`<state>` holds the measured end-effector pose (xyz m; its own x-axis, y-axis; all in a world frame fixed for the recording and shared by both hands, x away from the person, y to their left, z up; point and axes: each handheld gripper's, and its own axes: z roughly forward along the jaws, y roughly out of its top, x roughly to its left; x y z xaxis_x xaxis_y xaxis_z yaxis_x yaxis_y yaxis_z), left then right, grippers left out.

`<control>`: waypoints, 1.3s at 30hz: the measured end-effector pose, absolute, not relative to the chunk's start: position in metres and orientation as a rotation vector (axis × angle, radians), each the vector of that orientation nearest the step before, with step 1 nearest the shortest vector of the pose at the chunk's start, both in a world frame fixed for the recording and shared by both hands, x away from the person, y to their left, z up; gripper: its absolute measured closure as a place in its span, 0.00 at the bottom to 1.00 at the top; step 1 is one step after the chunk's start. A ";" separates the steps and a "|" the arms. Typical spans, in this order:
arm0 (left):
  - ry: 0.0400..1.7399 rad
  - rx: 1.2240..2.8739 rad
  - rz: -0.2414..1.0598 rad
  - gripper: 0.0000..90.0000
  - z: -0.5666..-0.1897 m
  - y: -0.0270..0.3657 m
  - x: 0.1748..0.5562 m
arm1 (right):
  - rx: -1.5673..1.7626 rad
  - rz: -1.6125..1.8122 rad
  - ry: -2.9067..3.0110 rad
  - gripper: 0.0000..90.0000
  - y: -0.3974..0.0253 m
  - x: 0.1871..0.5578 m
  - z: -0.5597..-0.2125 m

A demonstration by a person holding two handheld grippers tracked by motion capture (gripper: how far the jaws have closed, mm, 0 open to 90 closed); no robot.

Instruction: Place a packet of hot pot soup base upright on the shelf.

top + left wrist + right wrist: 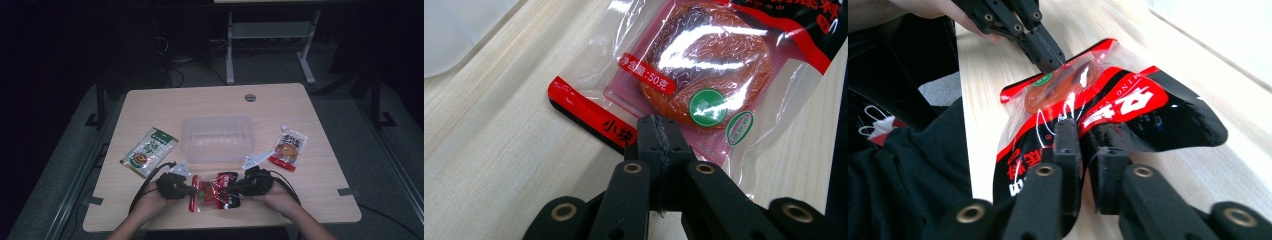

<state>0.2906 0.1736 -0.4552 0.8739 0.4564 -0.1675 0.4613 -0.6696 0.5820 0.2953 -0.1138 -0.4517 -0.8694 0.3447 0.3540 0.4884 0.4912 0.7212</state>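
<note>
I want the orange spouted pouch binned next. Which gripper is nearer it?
Right. The right gripper sits just below-left of the orange spouted pouch; the left gripper lies farther left.

The high view looks forward and down on the whole table (150,107) from afar. Both gripper views sit close, looking along their jaws from opposite ends at 1 shared red packet (704,75).
</note>
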 end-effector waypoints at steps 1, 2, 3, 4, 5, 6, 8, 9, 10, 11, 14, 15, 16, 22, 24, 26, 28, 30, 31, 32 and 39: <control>0.659 2.402 -0.009 1.00 -0.455 0.174 0.291 | -0.709 -1.326 -2.574 0.97 -0.113 0.295 -0.452; 0.658 2.401 -0.010 1.00 -0.455 0.173 0.290 | -0.709 -1.326 -2.583 0.98 -0.113 0.294 -0.451; 0.656 2.400 -0.009 1.00 -0.455 0.173 0.290 | -0.704 -1.331 -2.585 0.99 -0.113 0.293 -0.451; 0.655 2.398 -0.013 1.00 -0.456 0.173 0.290 | -0.694 -1.337 -2.586 0.99 -0.113 0.293 -0.451; 0.652 2.397 -0.016 1.00 -0.456 0.173 0.290 | -0.692 -1.346 -2.581 1.00 -0.113 0.293 -0.450; 0.650 2.400 -0.019 1.00 -0.456 0.173 0.290 | -0.689 -1.353 -2.575 1.00 -0.113 0.293 -0.449; 0.656 2.393 -0.027 1.00 -0.455 0.172 0.290 | -0.675 -1.369 -2.562 1.00 -0.115 0.293 -0.449; 0.648 2.397 -0.032 1.00 -0.455 0.172 0.290 | -0.680 -1.376 -2.548 1.00 -0.115 0.293 -0.448; 0.650 2.386 -0.035 1.00 -0.455 0.172 0.289 | -0.672 -1.392 -2.539 1.00 -0.116 0.293 -0.448; 0.652 2.382 -0.038 1.00 -0.455 0.172 0.289 | -0.674 -1.400 -2.523 1.00 -0.117 0.293 -0.447; 0.644 2.361 -0.033 0.99 -0.451 0.174 0.288 | -0.666 -1.437 -2.497 1.00 -0.120 0.293 -0.444; 0.642 2.347 -0.030 0.99 -0.449 0.175 0.289 | -0.666 -1.452 -2.486 1.00 -0.121 0.293 -0.444; 0.642 2.336 -0.034 0.99 -0.448 0.176 0.289 | -0.665 -1.461 -2.477 1.00 -0.122 0.292 -0.442; 0.650 2.271 -0.047 0.90 -0.442 0.185 0.289 | -0.638 -1.553 -2.420 1.00 -0.126 0.289 -0.433; 0.640 2.267 -0.052 0.88 -0.440 0.188 0.290 | -0.634 -1.558 -2.416 1.00 -0.127 0.289 -0.432; 0.641 2.254 -0.054 0.84 -0.438 0.189 0.289 | -0.613 -1.579 -2.404 1.00 -0.126 0.288 -0.430; 0.637 2.241 -0.053 0.80 -0.436 0.191 0.288 | -0.598 -1.593 -2.397 1.00 -0.127 0.286 -0.428; 0.627 2.233 -0.051 0.76 -0.434 0.194 0.288 | -0.595 -1.611 -2.381 1.00 -0.128 0.286 -0.426; 0.615 2.233 -0.038 0.73 -0.433 0.197 0.288 | -0.595 -1.619 -2.375 1.00 -0.129 0.286 -0.425; 0.623 2.222 -0.042 0.72 -0.432 0.198 0.288 | -0.598 -1.636 -2.366 1.00 -0.130 0.286 -0.423; 0.608 2.201 -0.040 0.63 -0.430 0.202 0.287 | -0.581 -1.708 -2.332 1.00 -0.137 0.285 -0.412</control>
